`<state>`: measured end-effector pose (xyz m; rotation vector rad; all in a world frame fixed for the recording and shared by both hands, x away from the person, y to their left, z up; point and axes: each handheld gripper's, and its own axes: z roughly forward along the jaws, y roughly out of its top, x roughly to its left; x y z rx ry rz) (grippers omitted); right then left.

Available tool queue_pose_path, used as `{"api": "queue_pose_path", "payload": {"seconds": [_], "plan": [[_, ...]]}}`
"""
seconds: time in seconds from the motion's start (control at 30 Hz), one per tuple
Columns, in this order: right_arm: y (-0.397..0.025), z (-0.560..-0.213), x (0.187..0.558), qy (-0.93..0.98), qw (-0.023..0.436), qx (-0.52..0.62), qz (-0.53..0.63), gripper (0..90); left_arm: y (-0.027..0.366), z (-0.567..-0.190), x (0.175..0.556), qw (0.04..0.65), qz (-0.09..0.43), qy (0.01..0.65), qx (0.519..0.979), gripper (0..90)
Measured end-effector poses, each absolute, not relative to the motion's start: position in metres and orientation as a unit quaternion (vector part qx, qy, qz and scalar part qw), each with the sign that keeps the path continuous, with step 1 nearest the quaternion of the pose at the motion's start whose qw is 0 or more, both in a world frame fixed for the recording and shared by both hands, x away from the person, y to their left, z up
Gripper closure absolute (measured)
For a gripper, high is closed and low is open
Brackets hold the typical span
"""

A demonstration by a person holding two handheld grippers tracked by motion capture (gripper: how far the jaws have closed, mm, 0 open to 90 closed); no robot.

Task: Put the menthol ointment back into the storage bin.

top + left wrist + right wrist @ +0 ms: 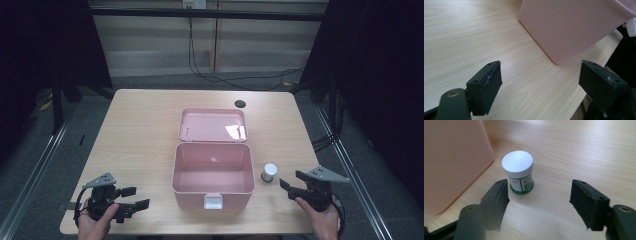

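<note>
In the high view, a pink box [212,175] stands open near the front middle of the wooden table [140,130], its lid [213,125] thrown back flat behind it. The inside of the box looks bare, and a white latch [213,202] sits on its front wall. Just to the right of the box stands a small jar [270,172] with a white cap, upright and apart from the box wall. The right gripper [290,182] rests near the front right corner, its jaws spread wide and pointing toward the jar, not touching it. The left gripper [135,197] lies at the front left, jaws also wide, holding nothing, well apart from the box.

In the left gripper view, the spread jaws frame bare tabletop, with the box's pink outer wall [574,27] rising ahead.

In the right gripper view, the jar [518,171] stands upright ahead of the parted jaws, closer to the left one, showing a green-and-white label and green base. The box wall [451,160] stands just beside it.
</note>
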<state>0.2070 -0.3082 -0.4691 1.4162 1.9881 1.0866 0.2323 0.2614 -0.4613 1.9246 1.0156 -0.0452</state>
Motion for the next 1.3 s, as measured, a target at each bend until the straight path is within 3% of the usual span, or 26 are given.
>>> {"api": "queue_pose_path", "payload": {"seconds": [0.13, 0.3, 0.43, 0.67, 1.0, 1.3], "plan": [[-0.309, -0.467, 0.205, 0.711, 0.232, 0.525, 0.407, 39.4, 0.262, -0.460, 0.232, 0.468, -0.018, 0.411, 0.782, 18.3], [-0.309, -0.466, 0.204, 0.721, 0.237, 0.514, 0.400, 40.4, 0.264, -0.460, 0.233, 0.468, -0.016, 0.415, 0.780, 18.3], [-0.306, -0.463, 0.203, 0.730, 0.209, 0.511, 0.403, 42.0, 0.262, -0.459, 0.232, 0.469, -0.018, 0.412, 0.781, 18.3], [-0.310, -0.459, 0.202, 0.737, 0.147, 0.514, 0.414, 29.8, 0.262, -0.458, 0.231, 0.471, -0.016, 0.406, 0.783, 18.3], [-0.309, -0.443, 0.212, 0.745, 0.149, 0.504, 0.411, 25.8, 0.261, -0.459, 0.231, 0.468, -0.017, 0.408, 0.784, 18.1], [-0.308, -0.422, 0.221, 0.754, 0.150, 0.493, 0.408, 29.5, 0.260, -0.458, 0.230, 0.467, -0.018, 0.399, 0.789, 17.3]]}}
